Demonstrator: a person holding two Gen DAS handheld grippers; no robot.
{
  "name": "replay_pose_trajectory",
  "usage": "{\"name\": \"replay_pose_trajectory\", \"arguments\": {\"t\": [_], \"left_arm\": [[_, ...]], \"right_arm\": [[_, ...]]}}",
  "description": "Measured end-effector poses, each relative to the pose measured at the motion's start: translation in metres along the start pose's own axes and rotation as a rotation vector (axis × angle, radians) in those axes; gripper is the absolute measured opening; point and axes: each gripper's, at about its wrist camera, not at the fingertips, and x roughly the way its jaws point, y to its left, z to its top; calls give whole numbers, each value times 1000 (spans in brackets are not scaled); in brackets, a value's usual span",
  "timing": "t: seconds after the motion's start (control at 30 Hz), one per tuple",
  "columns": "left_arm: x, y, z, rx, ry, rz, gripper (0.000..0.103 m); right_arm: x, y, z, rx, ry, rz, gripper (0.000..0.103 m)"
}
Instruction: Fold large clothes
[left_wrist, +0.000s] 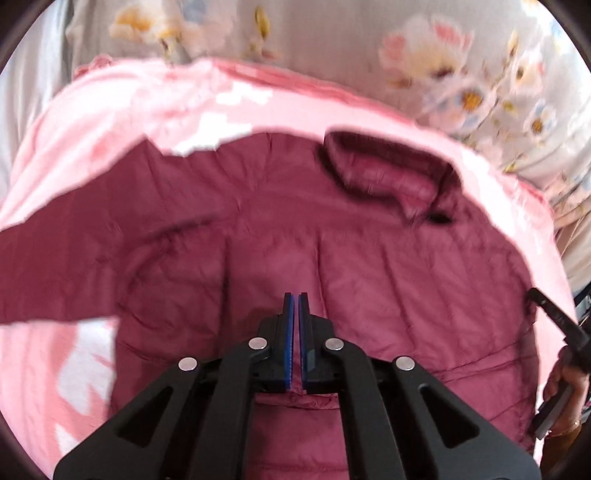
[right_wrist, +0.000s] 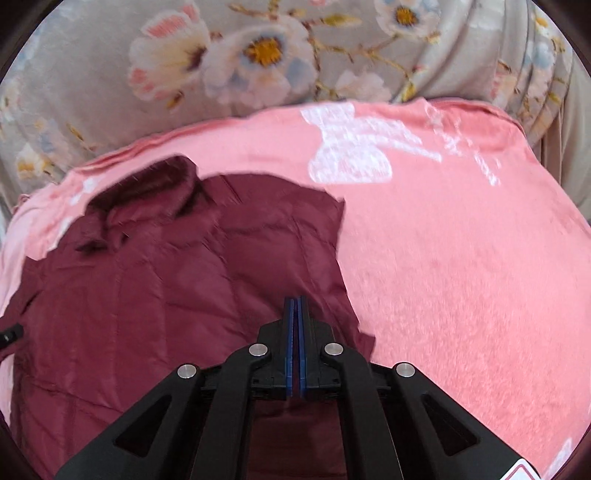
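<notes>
A maroon quilted jacket (left_wrist: 295, 236) lies spread on a pink blanket (left_wrist: 92, 122), collar (left_wrist: 391, 173) at the far side, one sleeve (left_wrist: 55, 266) stretched out to the left. My left gripper (left_wrist: 295, 299) is shut over the jacket's near middle; maroon fabric shows beneath the jaws, but whether it is pinched is unclear. In the right wrist view the jacket (right_wrist: 147, 295) fills the left half, collar (right_wrist: 147, 188) far left. My right gripper (right_wrist: 295, 302) is shut near the jacket's right edge, grip on fabric unclear. The right gripper also shows in the left wrist view (left_wrist: 554, 321).
The pink blanket (right_wrist: 461, 277) with white prints covers a bed. A grey floral sheet (right_wrist: 258, 55) lies bunched along the far side, and it also shows in the left wrist view (left_wrist: 480, 74). The person's hand (left_wrist: 565, 387) shows at the right edge.
</notes>
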Motion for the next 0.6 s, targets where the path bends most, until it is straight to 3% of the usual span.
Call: {"name": "replay_pose_trajectory", "arguments": {"t": [0.1, 0.37, 0.5, 0.6], "left_arm": [[18, 4, -12, -16, 32, 18, 1], [27, 7, -22, -4, -5, 4, 1], [20, 9, -20, -16, -12, -11, 1], [-6, 8, -8, -15, -59, -24, 1]], "right_arm": [[10, -7, -9, 9, 29, -8, 0], [18, -3, -21, -26, 27, -43, 0], [9, 2, -13, -40, 29, -61, 0], [-11, 19, 9, -51, -28, -7, 2]]}}
